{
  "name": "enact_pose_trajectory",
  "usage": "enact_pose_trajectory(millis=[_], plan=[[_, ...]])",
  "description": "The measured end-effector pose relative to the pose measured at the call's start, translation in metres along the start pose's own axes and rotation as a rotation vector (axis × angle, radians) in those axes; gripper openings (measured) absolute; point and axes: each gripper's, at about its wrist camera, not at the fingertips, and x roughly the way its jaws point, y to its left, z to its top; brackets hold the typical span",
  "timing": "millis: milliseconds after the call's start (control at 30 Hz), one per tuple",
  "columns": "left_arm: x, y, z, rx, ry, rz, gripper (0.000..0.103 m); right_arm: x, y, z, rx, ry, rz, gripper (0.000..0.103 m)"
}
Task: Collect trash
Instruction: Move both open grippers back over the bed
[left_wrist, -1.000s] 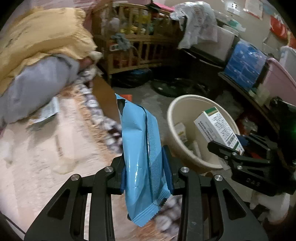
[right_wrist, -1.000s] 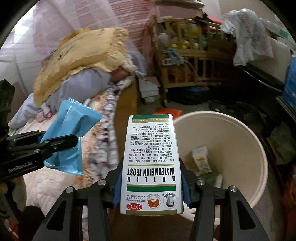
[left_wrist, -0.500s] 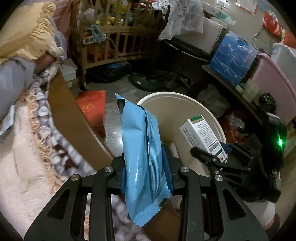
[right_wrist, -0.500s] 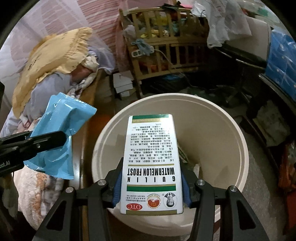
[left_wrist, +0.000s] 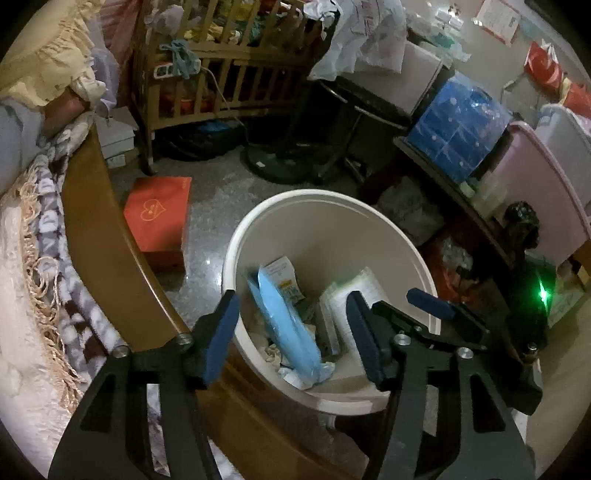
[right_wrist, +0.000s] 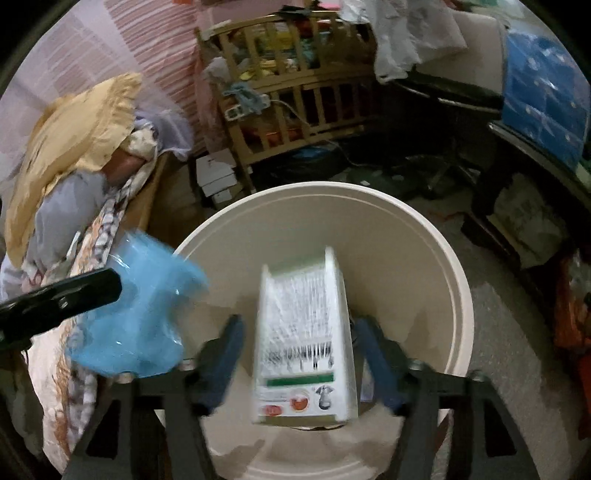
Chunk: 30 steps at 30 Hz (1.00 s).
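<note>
A cream round trash bin (left_wrist: 369, 210) stands on the floor beside the bed; it also shows in the right wrist view (right_wrist: 436, 236). My left gripper (left_wrist: 295, 336) is open over its near rim. The blue wrapper (left_wrist: 288, 325) is loose and blurred, dropping inside the bin; in the right wrist view it (right_wrist: 140, 317) appears at the bin's left rim. My right gripper (right_wrist: 303, 362) is open above the bin. The white medicine box (right_wrist: 303, 343) is blurred between the spread fingers, free of both pads, and in the left wrist view it (left_wrist: 351, 306) is inside the bin.
The wooden bed edge (left_wrist: 99, 229) with a fringed blanket (left_wrist: 40, 266) lies left of the bin. A red box (left_wrist: 159, 218) sits on the floor. A wooden crib (left_wrist: 221, 74) stands behind. A low shelf with blue packs (left_wrist: 458, 125) runs along the right.
Both grippers have moved over the bin and opened. The blue wrapper and the white box have left the fingers and are dropping into the bin.
</note>
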Motion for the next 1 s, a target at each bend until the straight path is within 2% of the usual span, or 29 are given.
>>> enact_pose_trajectory(millis=[233,400,567,1000], plan=[[-0.017,0.022,-0.005,-0.029,-0.003,0.045,0.060,0.002,0.011,-0.003,-0.018,0.014,0.041,0.069],[-0.047,0.058,-0.017,-0.058,-0.024,0.131,0.060,0.005,0.039,-0.007,-0.078,0.029,0.075,0.069],[-0.076,0.106,-0.033,-0.123,-0.032,0.215,0.060,0.003,0.077,-0.007,-0.126,0.026,0.146,0.069],[-0.168,0.248,-0.093,-0.287,-0.077,0.464,0.060,0.023,0.219,-0.016,-0.328,0.089,0.304,0.070]])
